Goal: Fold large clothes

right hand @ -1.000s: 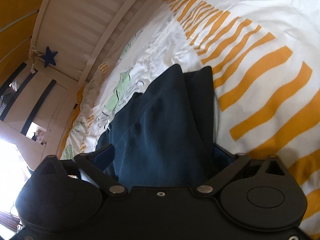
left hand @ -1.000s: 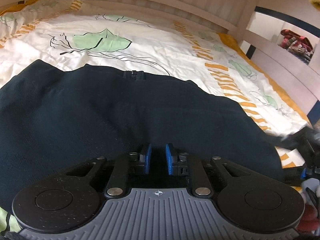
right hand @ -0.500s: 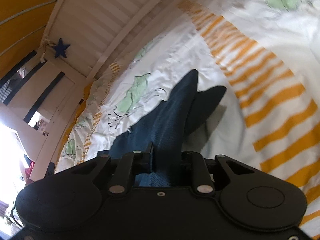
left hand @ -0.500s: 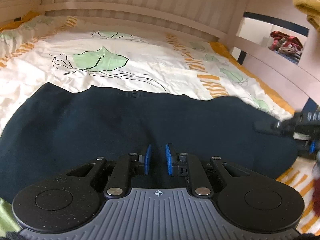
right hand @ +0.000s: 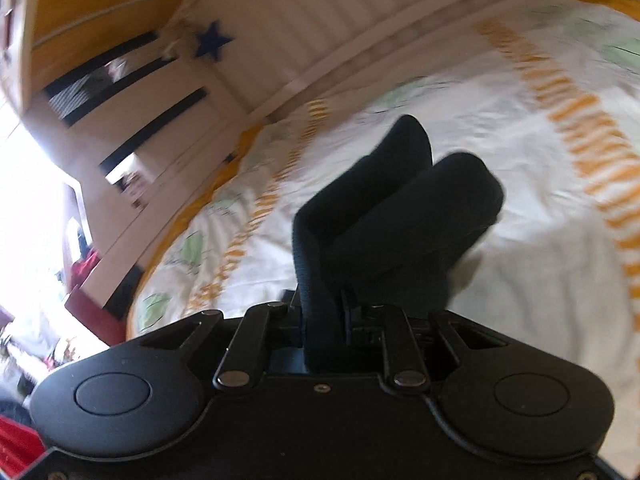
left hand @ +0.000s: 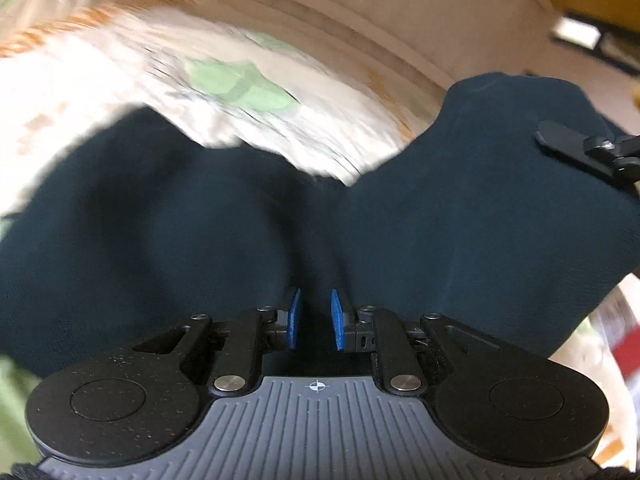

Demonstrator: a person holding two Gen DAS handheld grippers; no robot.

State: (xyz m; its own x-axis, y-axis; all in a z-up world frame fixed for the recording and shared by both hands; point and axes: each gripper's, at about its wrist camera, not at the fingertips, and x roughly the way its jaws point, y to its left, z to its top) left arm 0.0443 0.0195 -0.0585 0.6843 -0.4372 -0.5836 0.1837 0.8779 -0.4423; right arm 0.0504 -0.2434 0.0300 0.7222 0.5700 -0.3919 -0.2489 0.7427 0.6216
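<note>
A large dark navy garment (left hand: 160, 220) fills the left wrist view, partly lifted off the bed. My left gripper (left hand: 315, 316) is shut on a fold of it, with cloth bunched between the blue pads (left hand: 294, 318). At the upper right of that view my right gripper (left hand: 576, 148) holds the garment's far corner raised. In the right wrist view my right gripper (right hand: 324, 320) is shut on a thick band of the same garment (right hand: 400, 208), which hangs forward in two rolled folds above the bedding.
A white quilt (right hand: 540, 152) with green leaves and orange stripes covers the bed. A pale wooden slatted rail (right hand: 320, 12) with a blue star (right hand: 212, 44) runs behind it. Shelves (right hand: 132, 120) and red items (right hand: 86, 264) stand beyond the bed's left end.
My right gripper went from wide open around the garment's edge to shut on it, then rose with it. The garment's right side lifted off the quilt. The left gripper shifted, still gripping.
</note>
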